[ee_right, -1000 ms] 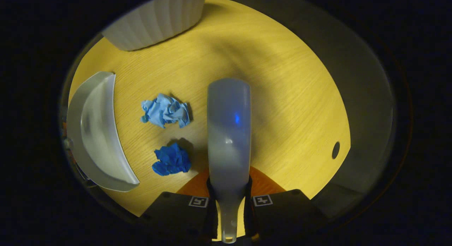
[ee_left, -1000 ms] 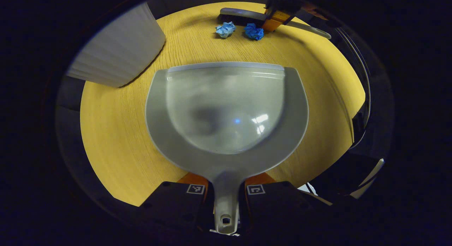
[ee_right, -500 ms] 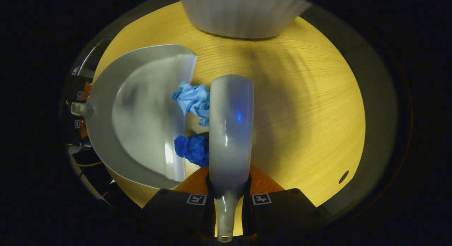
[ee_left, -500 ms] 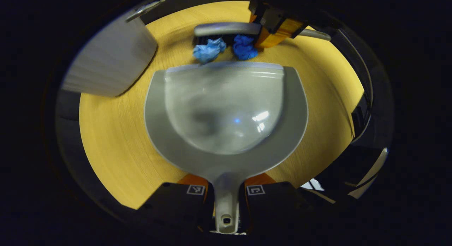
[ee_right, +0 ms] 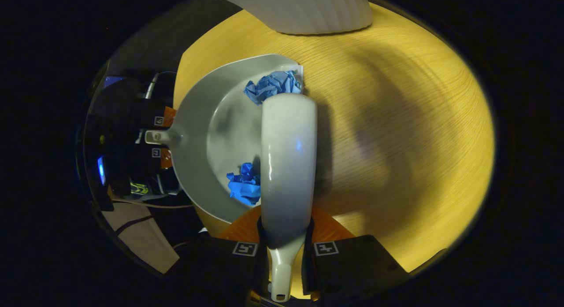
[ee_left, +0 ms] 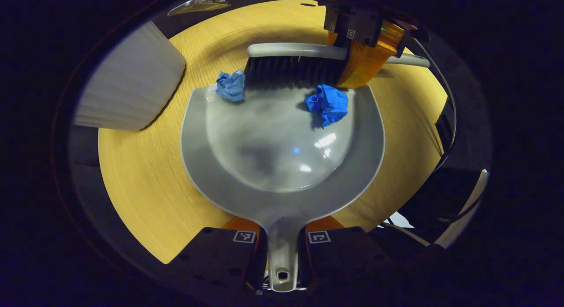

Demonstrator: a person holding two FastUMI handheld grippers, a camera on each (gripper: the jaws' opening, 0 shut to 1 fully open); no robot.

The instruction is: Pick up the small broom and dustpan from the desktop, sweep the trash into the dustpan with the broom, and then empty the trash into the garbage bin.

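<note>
my left gripper (ee_left: 282,249) has its fingers closed on the handle of the dustpan (ee_left: 282,197), one finger pressing on each side of it. the dustpan lies flat on the yellow wooden worktop (ee_left: 136,166) with its open lip pointing away from me. in the right gripper view the same dustpan (ee_right: 198,166) sits to the left of the broom, its handle pointing left toward my left gripper (ee_right: 154,137).

my right gripper (ee_right: 285,258) has its fingers clamped on the broom's handle, and the pale back of the broom (ee_right: 288,157) runs straight ahead of them. in the left gripper view the broom (ee_left: 293,62) stands across the far lip of the dustpan, its dark bristles down at the lip, with my right gripper (ee_left: 361,38) holding it from the right end.

the dark blue paper ball (ee_left: 327,105) lies inside the dustpan, near the lip on the right side, just beside the bristles. the light blue paper ball (ee_left: 231,85) sits at the left corner of the lip, touching the end of the bristles; i cannot tell if it is fully inside the pan.

the white ribbed garbage bin (ee_left: 130,89) stands on the worktop, off to the left of the dustpan and apart from it.
</note>
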